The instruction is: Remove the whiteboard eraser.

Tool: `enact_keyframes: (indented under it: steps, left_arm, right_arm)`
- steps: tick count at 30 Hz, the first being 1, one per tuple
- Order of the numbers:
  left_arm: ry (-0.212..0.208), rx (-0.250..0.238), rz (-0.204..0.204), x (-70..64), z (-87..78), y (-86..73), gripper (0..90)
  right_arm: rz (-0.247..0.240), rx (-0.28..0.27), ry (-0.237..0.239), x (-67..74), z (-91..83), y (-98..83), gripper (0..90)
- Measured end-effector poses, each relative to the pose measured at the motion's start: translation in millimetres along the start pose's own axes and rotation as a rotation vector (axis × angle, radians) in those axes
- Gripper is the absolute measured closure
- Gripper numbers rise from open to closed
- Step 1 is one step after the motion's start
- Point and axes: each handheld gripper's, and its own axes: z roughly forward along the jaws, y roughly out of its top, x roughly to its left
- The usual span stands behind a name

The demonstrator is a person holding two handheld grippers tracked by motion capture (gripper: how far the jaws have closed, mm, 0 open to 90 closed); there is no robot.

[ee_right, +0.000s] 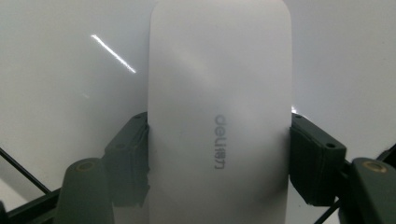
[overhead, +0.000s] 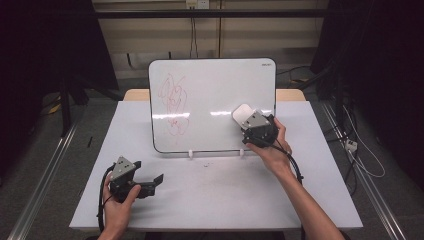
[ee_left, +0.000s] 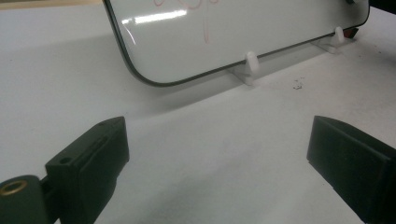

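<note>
At the left of the high view we see our left tool (overhead: 159, 178) low over the white bench (overhead: 215, 200), near its front edge, jaws spread wide with nothing between them; in the left gripper view the two black jaws stand far apart over bare bench top. Ahead of it, well apart, the whiteboard (overhead: 215, 85) stands propped on two small white clips (overhead: 190, 153), leaning back, with a faint red scribble (overhead: 172, 104) on its left half and a few dark crumbs (ee_left: 297, 85) on the bench just before its lower edge. Further right, our right tool (overhead: 248, 123) is clamped on a whiteboard eraser (overhead: 244, 114), which sits against the lower right part of the board face. The eraser (ee_right: 218, 116) is a smooth white oblong with rounded ends and a grey "deli" mark printed along its back. In the right gripper view the jaws press on its two long sides, near its lower half, and its long axis runs straight away from the tool. In the high view it points up and to the left across the board, toward the scribble. The board between eraser and scribble carries only glare streaks.
</note>
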Motion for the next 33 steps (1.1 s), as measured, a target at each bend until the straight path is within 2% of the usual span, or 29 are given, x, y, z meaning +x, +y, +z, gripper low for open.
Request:
enact_keyframes:
  steps: [5,14,25,28,30,33]
  left_arm:
    - [-0.001,-0.005,-0.016,1.0,-0.3,-0.9,5.5]
    - [0.005,-0.003,-0.007,1.7,-1.4,-0.9,5.5]
    - [0.010,0.001,-0.001,1.3,-1.6,-1.2,5.5]
    - [0.013,0.000,0.004,1.7,-2.6,-1.5,5.5]
    - [0.018,-0.003,0.007,1.7,-3.3,-1.7,5.5]
    - [0.011,-0.001,-0.013,3.5,-3.9,-2.9,5.5]
  right_arm:
    - [0.031,0.022,-0.003,2.4,-1.8,-0.2,31.5]
    - [0.057,0.025,0.010,5.6,-5.9,-4.6,31.6]
    - [0.147,0.003,0.086,-3.1,-7.5,-8.4,31.7]
    - [0.157,-0.007,0.093,-4.1,-9.7,-8.7,31.7]
    - [0.160,-0.036,0.097,-5.5,-15.5,-6.0,31.7]
    - [0.166,-0.061,0.098,-10.3,-20.3,-2.5,31.7]
